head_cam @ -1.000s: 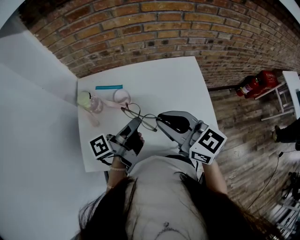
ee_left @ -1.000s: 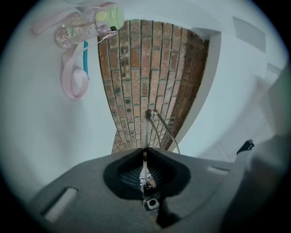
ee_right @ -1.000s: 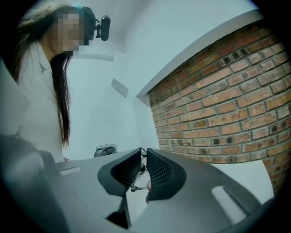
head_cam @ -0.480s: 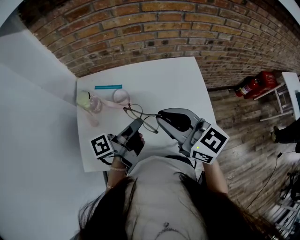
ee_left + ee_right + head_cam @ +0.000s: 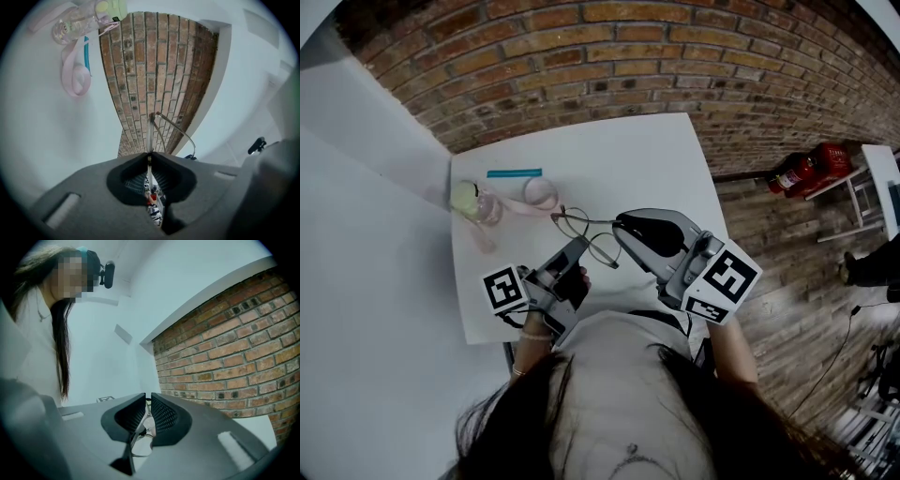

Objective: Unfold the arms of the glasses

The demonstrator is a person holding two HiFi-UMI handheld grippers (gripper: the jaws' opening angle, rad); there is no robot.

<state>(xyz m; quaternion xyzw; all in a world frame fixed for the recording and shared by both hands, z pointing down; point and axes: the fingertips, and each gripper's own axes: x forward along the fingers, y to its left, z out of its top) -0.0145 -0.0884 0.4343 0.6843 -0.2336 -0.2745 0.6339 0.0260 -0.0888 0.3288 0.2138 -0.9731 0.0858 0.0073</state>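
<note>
my right gripper (image 5: 146, 401) has its jaws pinched nearly together on the thin wire frame of the glasses (image 5: 142, 432), which hang down between them. brick wall (image 5: 234, 343) on the right, my hair (image 5: 61, 343) hanging at left.

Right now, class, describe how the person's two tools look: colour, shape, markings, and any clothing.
Both the left tool and right tool have grey moulded bodies tapering to dark jaws with ribbed pads. Each carries a white cube with black square markers. The person wears a light top.

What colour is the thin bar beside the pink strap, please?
The bar is teal; left gripper view shows it best.
</note>
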